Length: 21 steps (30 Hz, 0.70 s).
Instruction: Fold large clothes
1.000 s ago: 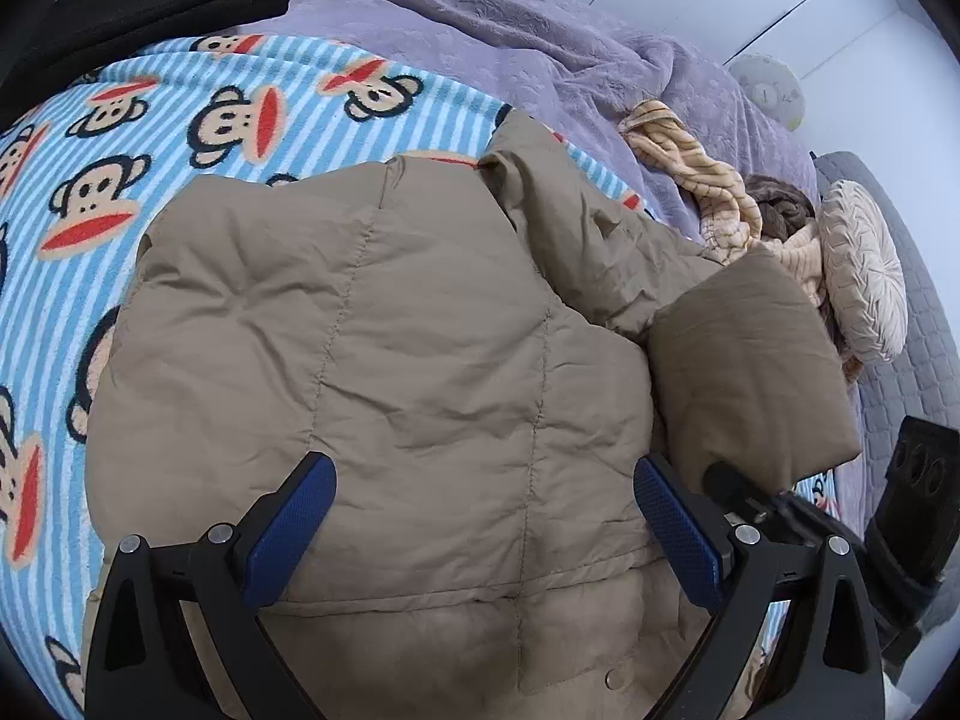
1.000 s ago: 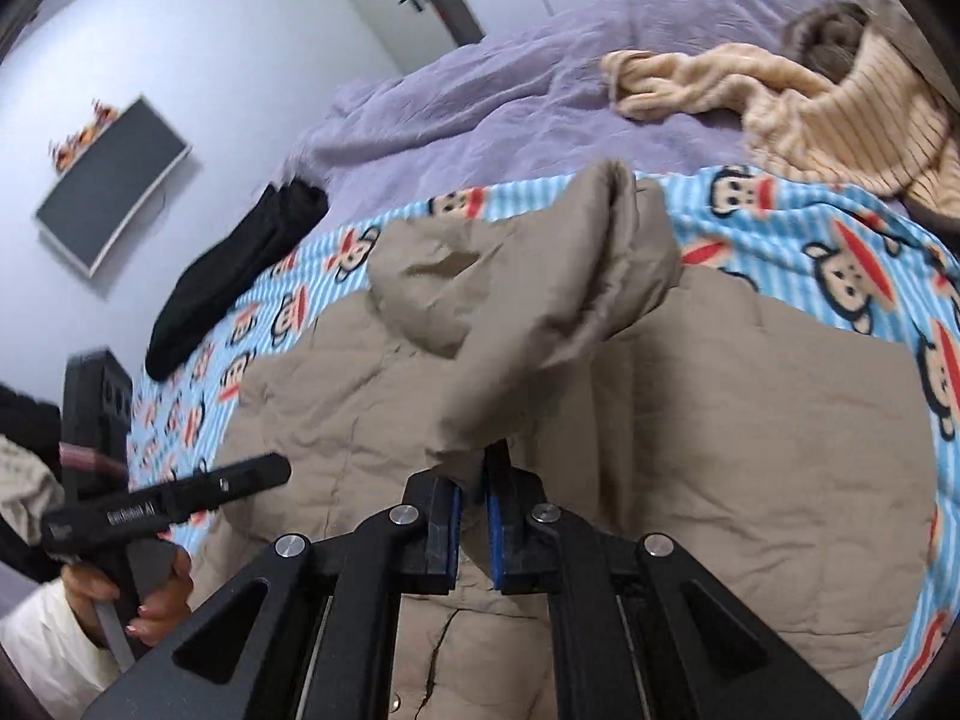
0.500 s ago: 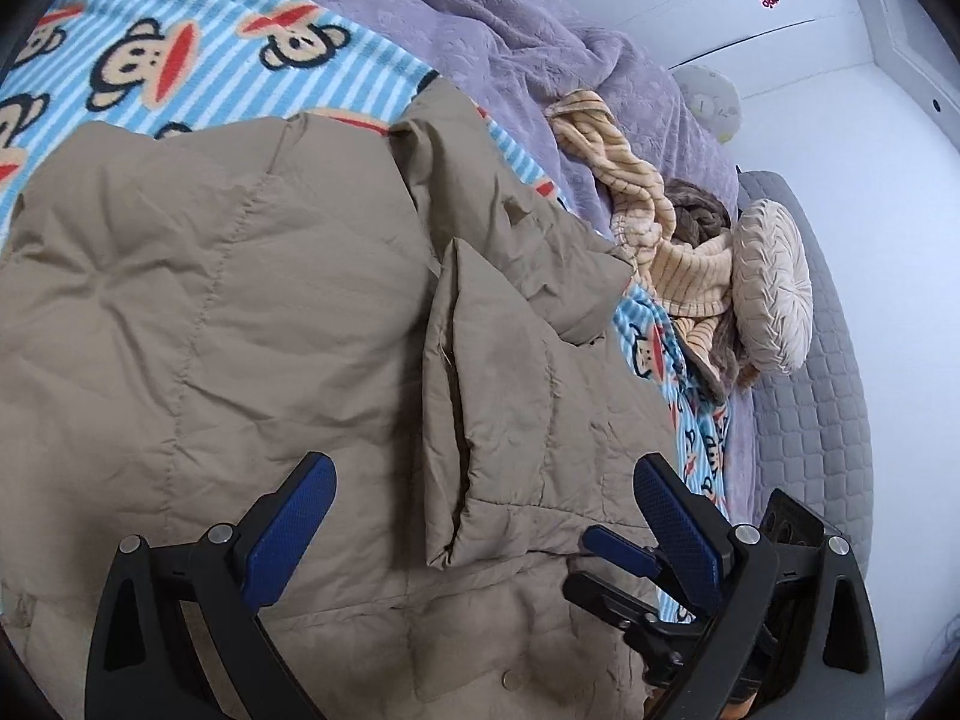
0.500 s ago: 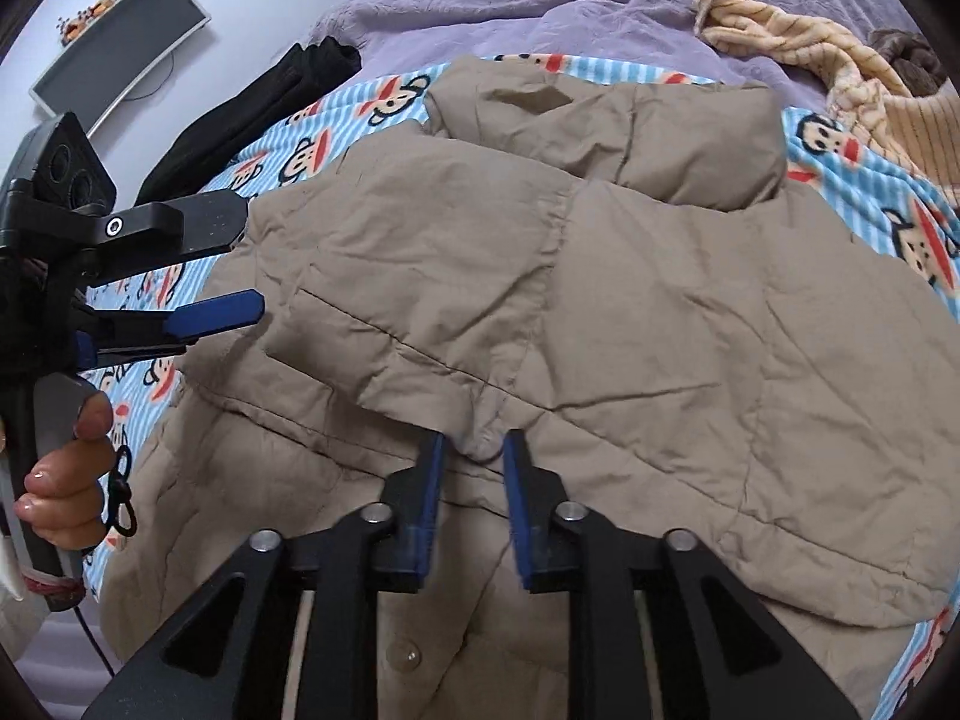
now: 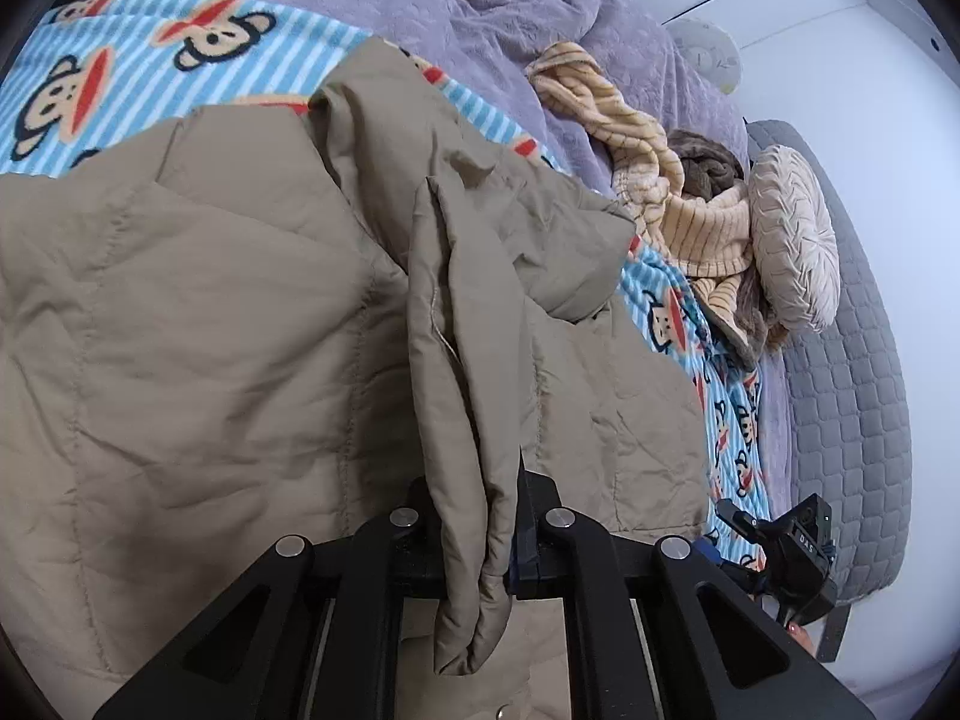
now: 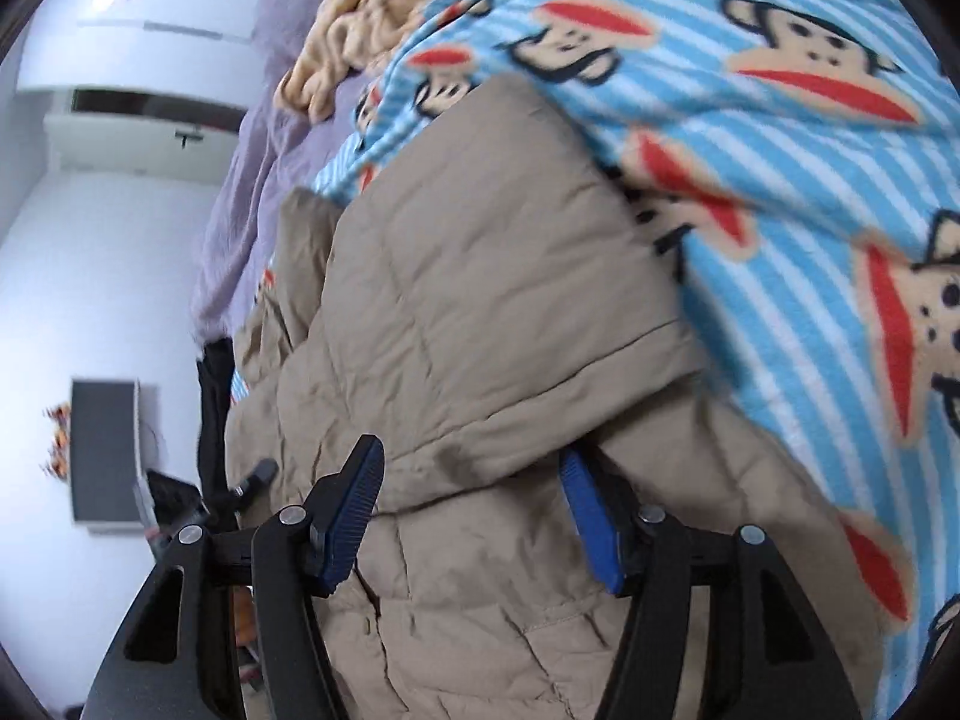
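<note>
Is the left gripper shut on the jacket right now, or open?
Shut: the left gripper pinches a raised fold of the tan jacket between closed fingers.

Jacket (image 5: 210, 312) – plain khaki-tan, quilted stitch lines, no print. Blanket (image 5: 150, 60) under it – light blue and white stripes with cartoon monkey faces: black outline, tan face, red mouth. Bedspread (image 5: 468, 6) – muted lilac, embossed texture. Knit garment (image 5: 690, 204) – cream with thin tan stripes. Round cushion (image 5: 792, 234) – off-white, pleated. Mattress cover (image 5: 852, 396) – grey, quilted squares. Right gripper (image 6: 474, 510): black frame, blue pads (image 6: 591, 519). Left gripper (image 5: 474, 546): black frame.
</note>
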### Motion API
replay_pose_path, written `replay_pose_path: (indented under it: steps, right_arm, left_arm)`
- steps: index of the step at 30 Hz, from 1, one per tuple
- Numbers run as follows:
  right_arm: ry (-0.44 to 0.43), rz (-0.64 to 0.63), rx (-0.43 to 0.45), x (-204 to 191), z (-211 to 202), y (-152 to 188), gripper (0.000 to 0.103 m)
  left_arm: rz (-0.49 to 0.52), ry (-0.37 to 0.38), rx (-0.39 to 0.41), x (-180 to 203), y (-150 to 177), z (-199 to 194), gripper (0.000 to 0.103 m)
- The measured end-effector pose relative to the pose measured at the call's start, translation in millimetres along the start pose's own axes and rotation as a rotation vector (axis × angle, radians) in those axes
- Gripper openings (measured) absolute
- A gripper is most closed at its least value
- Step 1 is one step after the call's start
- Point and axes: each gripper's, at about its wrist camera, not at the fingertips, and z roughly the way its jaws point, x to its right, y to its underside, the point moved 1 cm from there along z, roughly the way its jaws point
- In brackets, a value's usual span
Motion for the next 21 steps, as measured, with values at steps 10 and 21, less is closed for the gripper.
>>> replay_pose_path:
  steps: [10,21]
  right_arm:
    - [-0.083,0.011,0.039,-5.9,3.3,-34.6,0.066]
    - [0.012,-0.015,-0.002,9.0,39.7,-44.8,0.051]
  left_arm:
    - [-0.004,-0.171,0.027,-48.1,27.8,-19.4,0.012]
    - [0.000,-0.300,0.081,-51.2,33.8,-28.8,0.016]
